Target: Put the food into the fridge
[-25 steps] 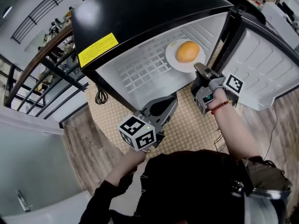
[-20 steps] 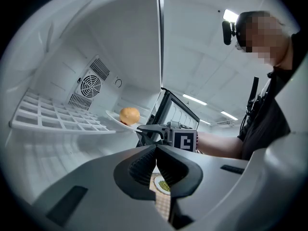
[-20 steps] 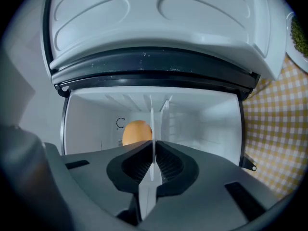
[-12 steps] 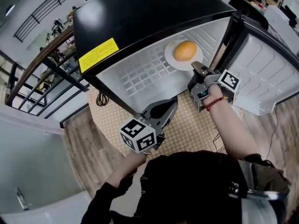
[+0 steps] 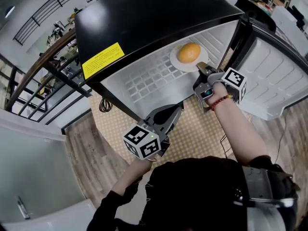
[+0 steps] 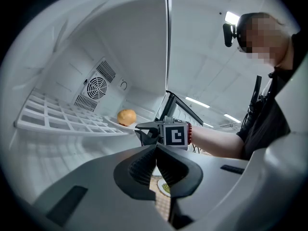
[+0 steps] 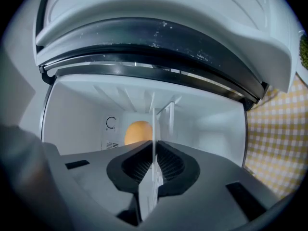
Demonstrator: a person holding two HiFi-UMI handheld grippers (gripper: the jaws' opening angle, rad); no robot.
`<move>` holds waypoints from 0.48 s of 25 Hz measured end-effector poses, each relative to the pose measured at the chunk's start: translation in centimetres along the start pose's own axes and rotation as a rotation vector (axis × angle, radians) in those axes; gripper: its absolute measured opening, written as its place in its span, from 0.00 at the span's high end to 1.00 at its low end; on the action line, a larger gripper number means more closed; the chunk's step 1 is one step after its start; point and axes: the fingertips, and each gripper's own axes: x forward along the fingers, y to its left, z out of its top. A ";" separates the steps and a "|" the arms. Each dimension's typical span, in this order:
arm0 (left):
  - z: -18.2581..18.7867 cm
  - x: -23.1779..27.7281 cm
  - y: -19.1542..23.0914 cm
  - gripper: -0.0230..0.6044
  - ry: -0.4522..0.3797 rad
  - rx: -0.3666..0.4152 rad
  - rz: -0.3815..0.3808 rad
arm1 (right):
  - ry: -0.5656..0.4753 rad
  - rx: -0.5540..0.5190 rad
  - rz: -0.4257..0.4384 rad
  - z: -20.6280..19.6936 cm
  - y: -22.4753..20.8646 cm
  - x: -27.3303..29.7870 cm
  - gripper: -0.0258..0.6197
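An open black fridge (image 5: 144, 13) has a white wire shelf (image 5: 144, 78) inside. On the shelf rests a white plate (image 5: 174, 62) carrying a round orange piece of food (image 5: 188, 52). My right gripper (image 5: 202, 68) is shut on the plate's near rim. In the right gripper view the rim (image 7: 154, 129) shows edge-on between the jaws, with the food (image 7: 137, 132) behind it. My left gripper (image 5: 176, 109) hangs in front of the fridge opening, shut and empty. From the left gripper view, the food (image 6: 127, 116) and the right gripper (image 6: 144, 129) are both visible.
The white-lined fridge door (image 5: 279, 81) stands open at the right. A yellow checked mat (image 5: 192, 129) lies below the opening, with a small dish of green food (image 6: 165, 187) on it. A black cable (image 5: 103, 102) and a railing (image 5: 43, 66) are at the left.
The right gripper and the plate with the food have shifted a little further into the fridge. The left gripper has stayed nearly where it was.
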 end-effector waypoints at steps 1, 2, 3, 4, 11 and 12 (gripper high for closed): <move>0.0 -0.1 0.1 0.94 -0.002 -0.001 0.000 | 0.000 -0.006 -0.005 0.1 0.0 0.2 0.92; 0.0 -0.2 0.2 0.94 -0.002 -0.002 0.001 | -0.001 -0.012 -0.008 0.1 -0.1 0.4 0.92; -0.1 -0.2 0.3 0.94 -0.002 -0.004 0.002 | -0.001 -0.017 -0.008 0.2 -0.1 0.6 0.92; -0.1 -0.3 0.4 0.94 -0.001 -0.005 0.003 | -0.001 -0.022 -0.009 0.2 -0.1 0.9 0.92; -0.3 -0.3 0.4 0.94 0.001 0.005 -0.004 | 0.014 -0.084 -0.023 0.2 0.5 1.7 0.92; -0.3 -0.3 0.3 0.94 0.001 0.005 -0.006 | 0.016 -0.098 -0.030 0.2 0.5 1.8 0.92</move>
